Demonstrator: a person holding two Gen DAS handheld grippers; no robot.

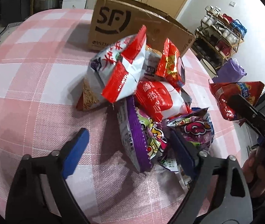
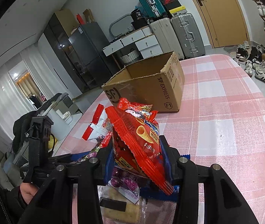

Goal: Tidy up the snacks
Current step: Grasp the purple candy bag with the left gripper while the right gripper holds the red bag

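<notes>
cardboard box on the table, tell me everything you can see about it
The cardboard box is brown corrugated board printed with a black SF logo and "SF EXPRESS" on its sides. It stands upright on the pink checked tablecloth, top open, flaps raised with worn, creased edges. What shows of its inside looks empty. The snack pile lies just in front of it; whether any bag touches it I cannot tell. Neither gripper touches it.

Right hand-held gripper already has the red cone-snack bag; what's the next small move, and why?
Probably carry the red cone-snack bag over the open cardboard box and release. The right hand-held gripper is clamped on it, lifted clear of the pile, and the box stands open just beyond. The left hand-held gripper straddles a purple packet, not yet gripping.
</notes>
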